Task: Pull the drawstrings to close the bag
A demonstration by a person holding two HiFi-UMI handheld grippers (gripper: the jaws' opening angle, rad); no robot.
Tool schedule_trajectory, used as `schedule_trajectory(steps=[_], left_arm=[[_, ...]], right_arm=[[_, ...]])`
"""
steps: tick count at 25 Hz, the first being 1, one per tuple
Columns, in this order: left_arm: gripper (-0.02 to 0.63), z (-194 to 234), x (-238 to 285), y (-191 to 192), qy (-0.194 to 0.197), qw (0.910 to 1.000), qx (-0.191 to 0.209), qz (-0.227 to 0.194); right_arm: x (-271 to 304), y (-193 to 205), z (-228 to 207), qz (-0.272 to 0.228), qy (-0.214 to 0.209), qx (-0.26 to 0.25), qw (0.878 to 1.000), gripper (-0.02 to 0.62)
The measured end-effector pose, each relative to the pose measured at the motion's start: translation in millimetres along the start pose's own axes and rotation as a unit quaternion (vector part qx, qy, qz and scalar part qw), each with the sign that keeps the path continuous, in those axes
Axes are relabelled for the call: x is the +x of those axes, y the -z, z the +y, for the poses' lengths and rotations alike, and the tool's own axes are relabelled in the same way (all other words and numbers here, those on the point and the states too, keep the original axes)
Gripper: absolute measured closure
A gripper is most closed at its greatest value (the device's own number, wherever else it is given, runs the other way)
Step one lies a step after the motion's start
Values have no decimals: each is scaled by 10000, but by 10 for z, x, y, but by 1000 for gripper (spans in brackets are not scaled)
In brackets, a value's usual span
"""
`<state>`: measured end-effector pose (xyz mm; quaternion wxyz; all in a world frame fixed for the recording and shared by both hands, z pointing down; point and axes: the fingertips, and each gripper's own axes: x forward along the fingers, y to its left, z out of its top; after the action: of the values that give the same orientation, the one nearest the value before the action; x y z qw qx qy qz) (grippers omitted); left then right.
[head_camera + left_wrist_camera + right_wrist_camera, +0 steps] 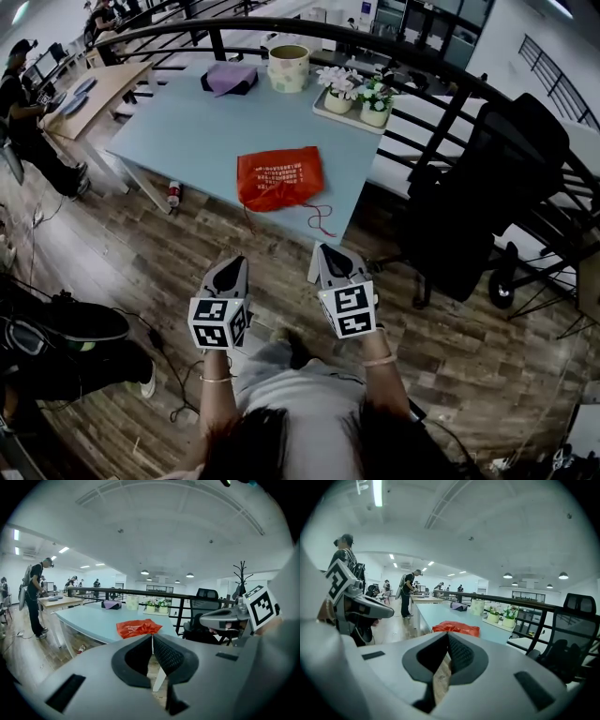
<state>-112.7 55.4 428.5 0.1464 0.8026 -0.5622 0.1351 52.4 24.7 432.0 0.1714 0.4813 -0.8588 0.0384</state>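
Note:
An orange drawstring bag lies flat near the front edge of the pale blue table; its thin red drawstrings trail toward the table's edge. The same bag shows ahead in the left gripper view and the bag in the right gripper view. My left gripper is held over the floor short of the table, jaws shut on nothing. My right gripper hangs beside it, tips together, also empty. Both are well apart from the bag.
On the table's far side stand a cream cylinder pot, a purple cloth and a tray with two flower pots. A black office chair sits right of the table by a black railing. People work at a wooden desk on the left.

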Motion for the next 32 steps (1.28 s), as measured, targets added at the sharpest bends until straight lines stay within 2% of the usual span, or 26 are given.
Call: schedule_trajectory(steps=[6, 20, 32], left_arm=[[583, -260, -218, -25, -182, 9997, 69, -146], [583, -713, -698, -18, -310, 9988, 76, -363], [583, -1124, -861, -82, -204, 9979, 333, -524]], right_arm=[[-281, -40, -45, -215, -60, -20, 9997, 569], [-940, -196, 162, -738, -179, -186, 9969, 569], [-1329, -391, 197, -1231, -197, -232, 9919, 569]])
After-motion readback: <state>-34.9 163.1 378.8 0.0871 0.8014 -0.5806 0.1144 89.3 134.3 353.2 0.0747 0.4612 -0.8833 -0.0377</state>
